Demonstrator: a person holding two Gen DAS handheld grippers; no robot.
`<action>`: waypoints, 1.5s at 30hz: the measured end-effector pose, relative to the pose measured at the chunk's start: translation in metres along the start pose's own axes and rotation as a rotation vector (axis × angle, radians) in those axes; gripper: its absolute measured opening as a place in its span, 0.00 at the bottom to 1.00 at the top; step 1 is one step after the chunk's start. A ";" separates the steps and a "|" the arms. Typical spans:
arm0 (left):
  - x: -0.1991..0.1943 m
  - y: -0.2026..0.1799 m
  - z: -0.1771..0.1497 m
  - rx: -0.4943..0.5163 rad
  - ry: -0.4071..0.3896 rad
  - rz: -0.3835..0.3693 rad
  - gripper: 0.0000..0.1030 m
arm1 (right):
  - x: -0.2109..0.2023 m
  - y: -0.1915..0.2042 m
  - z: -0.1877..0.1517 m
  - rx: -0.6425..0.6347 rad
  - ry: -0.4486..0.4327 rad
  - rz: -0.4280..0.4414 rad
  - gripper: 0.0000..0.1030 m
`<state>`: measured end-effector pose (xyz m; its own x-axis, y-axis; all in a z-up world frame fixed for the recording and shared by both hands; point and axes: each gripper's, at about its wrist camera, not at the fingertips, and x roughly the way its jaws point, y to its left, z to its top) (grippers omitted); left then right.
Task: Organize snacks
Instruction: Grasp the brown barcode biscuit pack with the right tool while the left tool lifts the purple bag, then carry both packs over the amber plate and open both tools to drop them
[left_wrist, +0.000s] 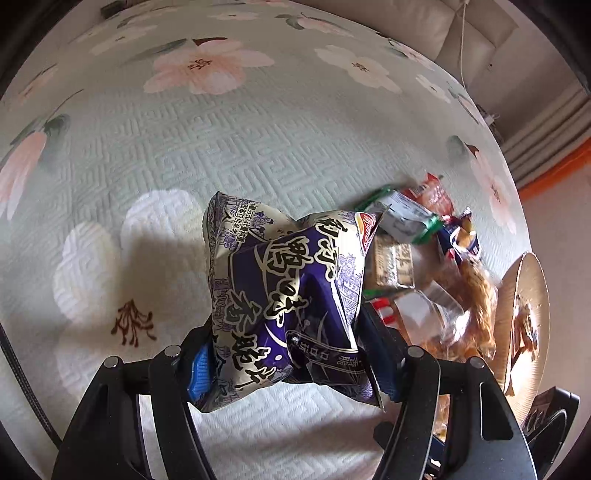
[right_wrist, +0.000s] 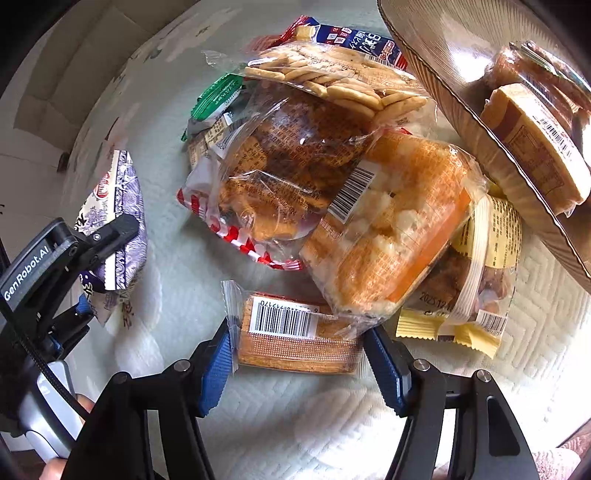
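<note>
- Nearest in the left wrist view, the left gripper (left_wrist: 291, 373) has its blue-padded jaws clamped on a crumpled purple and cream foil snack bag (left_wrist: 284, 291), lifted clear of the pale green quilted cloth with pink flowers (left_wrist: 207, 147).
- In the right wrist view, the right gripper (right_wrist: 295, 354) straddles a flat orange-brown wafer packet in clear wrap with a barcode (right_wrist: 295, 336); the pads meet the wrap at both ends, pinching it.
- Just beyond that packet, the loose heap on the cloth: a clear bag of orange and white puffed pieces (right_wrist: 391, 229), a yellow-edged pack of dark biscuits (right_wrist: 469, 284), a clear red-striped bag of brown cakes (right_wrist: 273, 177).
- Farther back, a clear bag of pale round crackers (right_wrist: 340, 81), with green-edged (right_wrist: 214, 96) and red-and-blue (right_wrist: 354, 37) packets behind.
- Upper right, a tan ribbed round basket (right_wrist: 436, 70) holds a wrapped tan cake slice (right_wrist: 535, 144) and a darker pack (right_wrist: 532, 70) behind it.
</note>
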<state>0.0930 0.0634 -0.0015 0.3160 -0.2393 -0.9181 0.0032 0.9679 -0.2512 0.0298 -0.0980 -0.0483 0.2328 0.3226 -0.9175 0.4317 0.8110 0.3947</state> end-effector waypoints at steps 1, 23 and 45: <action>-0.002 -0.002 -0.001 0.004 -0.001 0.000 0.65 | -0.001 0.001 -0.001 -0.004 0.005 0.014 0.64; -0.010 -0.037 -0.035 0.027 0.128 0.107 0.65 | -0.094 -0.004 -0.044 -0.125 -0.143 0.047 0.64; -0.059 -0.144 -0.006 0.165 0.018 0.000 0.65 | -0.199 -0.110 0.016 0.093 -0.301 0.104 0.64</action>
<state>0.0684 -0.0620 0.0873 0.2987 -0.2391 -0.9239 0.1598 0.9670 -0.1986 -0.0497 -0.2592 0.0921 0.5206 0.2311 -0.8219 0.4670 0.7289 0.5007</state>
